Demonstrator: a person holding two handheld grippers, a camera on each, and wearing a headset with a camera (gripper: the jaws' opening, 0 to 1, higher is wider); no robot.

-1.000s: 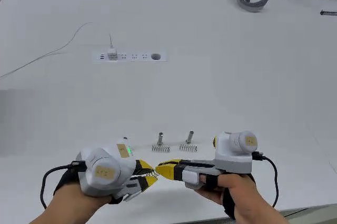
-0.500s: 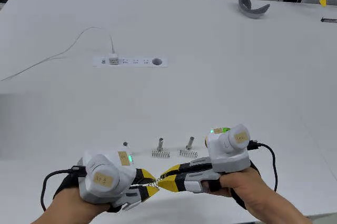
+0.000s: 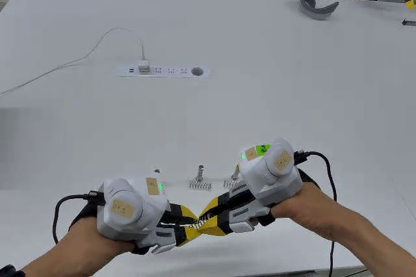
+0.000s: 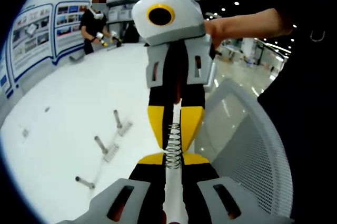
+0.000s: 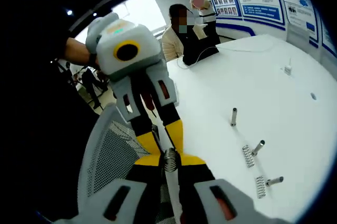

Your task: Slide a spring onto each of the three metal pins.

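Low over the table's near edge, my left gripper [image 3: 190, 230] and right gripper [image 3: 207, 220] meet tip to tip. A small steel spring [image 3: 198, 225] spans both pairs of yellow tips. In the left gripper view the spring [image 4: 173, 148] runs from my own tips [image 4: 173, 160] up into the right gripper's fingers [image 4: 190, 121]. In the right gripper view its end [image 5: 169, 159] sits between my tips [image 5: 169, 162]. Three upright metal pins stand behind: a bare one [image 3: 156, 172], the middle one [image 3: 199, 171], and one [image 3: 234, 173] half hidden. Two springs [image 3: 199, 185] [image 3: 227, 183] lie flat beside them.
A white power strip [image 3: 162, 70] with a plug and cable [image 3: 78, 62] lies mid-table. A grey curved object [image 3: 318, 0] rests at the far right. A mesh chair [image 4: 247, 145] stands just off the near edge. Another person [image 4: 97, 21] works at the far end.
The right gripper has swung up and leftward, tilting down onto the left gripper's tips. The gap between the two pairs of tips has closed and the spring now bridges both.
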